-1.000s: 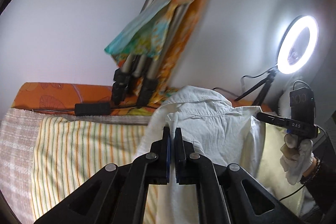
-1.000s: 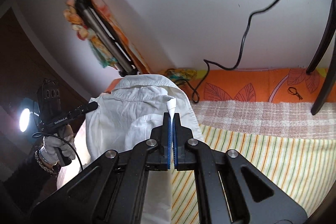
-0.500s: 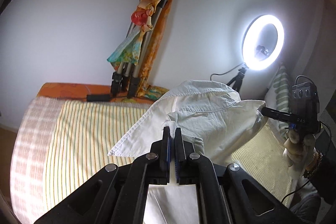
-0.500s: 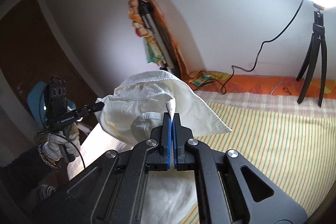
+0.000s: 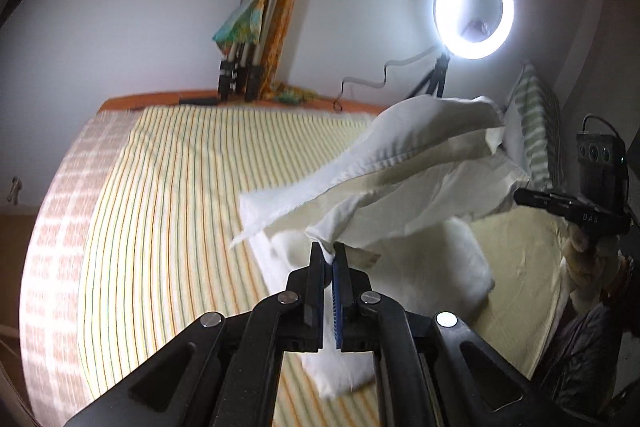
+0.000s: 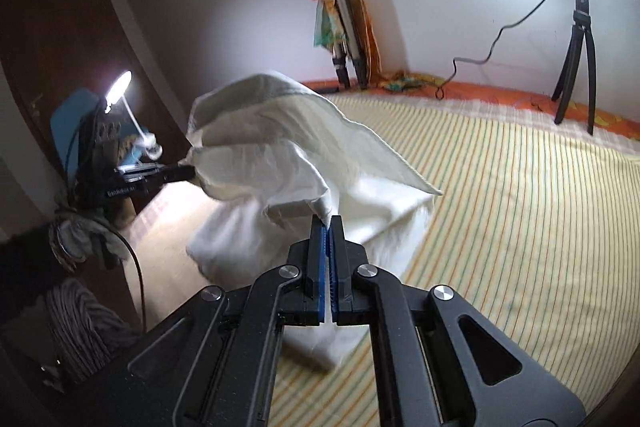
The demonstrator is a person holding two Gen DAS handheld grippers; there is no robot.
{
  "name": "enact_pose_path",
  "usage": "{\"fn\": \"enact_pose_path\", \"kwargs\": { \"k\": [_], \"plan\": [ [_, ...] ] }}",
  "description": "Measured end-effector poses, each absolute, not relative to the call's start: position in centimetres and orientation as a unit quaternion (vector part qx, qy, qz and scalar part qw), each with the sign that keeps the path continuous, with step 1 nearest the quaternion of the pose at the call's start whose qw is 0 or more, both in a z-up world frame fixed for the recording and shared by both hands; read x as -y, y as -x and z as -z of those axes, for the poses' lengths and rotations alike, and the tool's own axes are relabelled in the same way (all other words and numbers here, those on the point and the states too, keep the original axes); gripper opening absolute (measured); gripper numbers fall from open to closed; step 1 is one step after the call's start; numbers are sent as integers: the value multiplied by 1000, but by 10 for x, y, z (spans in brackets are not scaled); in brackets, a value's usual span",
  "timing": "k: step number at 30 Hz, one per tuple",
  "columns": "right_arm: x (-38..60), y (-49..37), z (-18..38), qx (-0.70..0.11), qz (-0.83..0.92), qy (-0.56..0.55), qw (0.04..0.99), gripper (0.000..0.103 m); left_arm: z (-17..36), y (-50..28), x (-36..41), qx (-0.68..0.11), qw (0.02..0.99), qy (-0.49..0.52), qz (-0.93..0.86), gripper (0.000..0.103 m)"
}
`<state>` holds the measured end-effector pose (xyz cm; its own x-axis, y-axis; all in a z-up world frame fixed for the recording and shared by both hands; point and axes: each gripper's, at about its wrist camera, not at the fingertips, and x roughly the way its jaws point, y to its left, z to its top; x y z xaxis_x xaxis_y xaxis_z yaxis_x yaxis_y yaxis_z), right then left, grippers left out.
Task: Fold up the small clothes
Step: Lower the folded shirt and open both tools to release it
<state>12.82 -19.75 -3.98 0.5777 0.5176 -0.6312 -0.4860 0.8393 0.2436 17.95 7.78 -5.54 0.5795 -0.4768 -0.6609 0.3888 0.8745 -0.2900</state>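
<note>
A white collared shirt [image 5: 404, 183] hangs stretched in the air above the striped bedsheet [image 5: 172, 195]. My left gripper [image 5: 329, 259] is shut on one pinched edge of it. In the right wrist view the same shirt [image 6: 280, 155] billows in front of my right gripper [image 6: 327, 227], which is shut on another edge. Each view shows the opposite gripper at the shirt's far side: the right one [image 5: 524, 195] and the left one [image 6: 188, 171], both pinching the cloth. The shirt's lower part trails on the sheet.
A lit ring light [image 5: 474, 15] on a small tripod [image 6: 576, 55] stands at the bed's far edge. A folded tripod draped in patterned cloth [image 5: 256, 27] leans on the wall. A striped pillow [image 5: 536, 135] lies to the right. A desk lamp [image 6: 118, 93] glows beside the bed.
Both grippers have pulled back from the wall across the bed, carrying the shirt with them. The shirt, draped close before, is now stretched between them and swinging.
</note>
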Motion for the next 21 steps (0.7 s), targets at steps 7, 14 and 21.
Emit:
{"fn": "enact_pose_path", "kwargs": {
  "k": [7,14,21],
  "plan": [
    [201,-96,59,-382,-254,40,888,4,69,-135,-101,-426,867,75,246,1],
    [244,-106,66,-407,-252,-113,870,52,60,-139,-126,-414,867,168,222,35],
    [244,-130,106,-463,-267,-212,818,49,93,-172,-120,-461,820,262,214,34]
  ]
}}
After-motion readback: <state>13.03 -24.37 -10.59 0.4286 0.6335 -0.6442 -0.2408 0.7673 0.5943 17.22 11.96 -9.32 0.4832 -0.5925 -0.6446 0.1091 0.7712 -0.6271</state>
